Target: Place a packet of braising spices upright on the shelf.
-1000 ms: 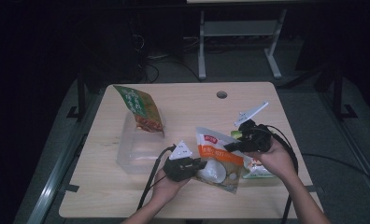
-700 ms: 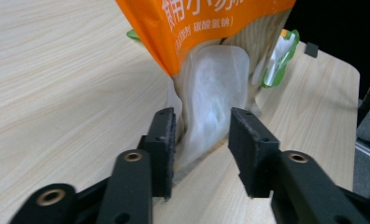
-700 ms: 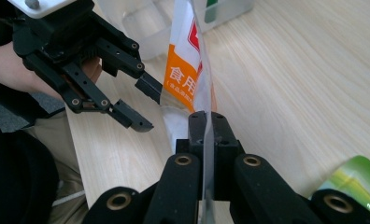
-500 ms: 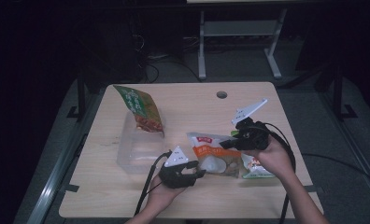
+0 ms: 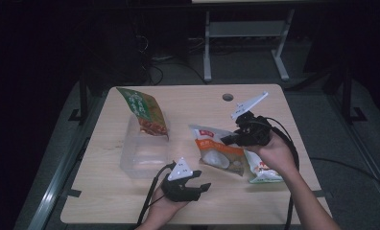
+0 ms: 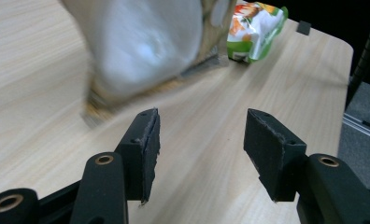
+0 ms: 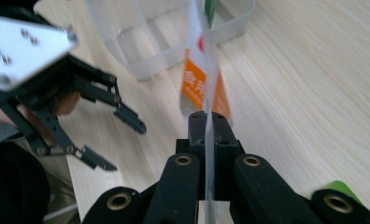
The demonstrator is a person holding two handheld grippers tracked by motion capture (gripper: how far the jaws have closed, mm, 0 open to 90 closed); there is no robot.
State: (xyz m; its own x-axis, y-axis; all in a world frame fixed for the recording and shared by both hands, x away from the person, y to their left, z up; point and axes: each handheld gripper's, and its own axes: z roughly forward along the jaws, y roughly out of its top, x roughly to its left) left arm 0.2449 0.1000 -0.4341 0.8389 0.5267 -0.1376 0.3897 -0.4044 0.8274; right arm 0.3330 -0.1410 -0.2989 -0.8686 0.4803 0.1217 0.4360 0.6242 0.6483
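From the high view, the right gripper (image 5: pixel 229 139) pinches the top edge of an orange-and-white snack bag (image 5: pixel 219 152) and holds it tilted above the wooden table (image 5: pixel 284 201), right of a clear plastic container (image 5: pixel 142 153). A green-and-orange packet (image 5: pixel 144 111) leans in that container, and a green-and-white packet (image 5: pixel 262 170) lies under the right hand. The left gripper (image 5: pixel 197 181) sits near the table's front edge, its jaws apart with nothing between them; they have just been opening.

In the left gripper view, both black pads (image 6: pixel 148 151) stand apart over bare wood. The snack bag (image 6: pixel 145 44) hangs blurred just ahead, perhaps with its lower corner touching the table.

In the right gripper view, the jaws are clamped on the bag's thin sealed edge (image 7: pixel 207 93), with the left gripper (image 7: pixel 113 140) spread open beside the container (image 7: pixel 150 51).
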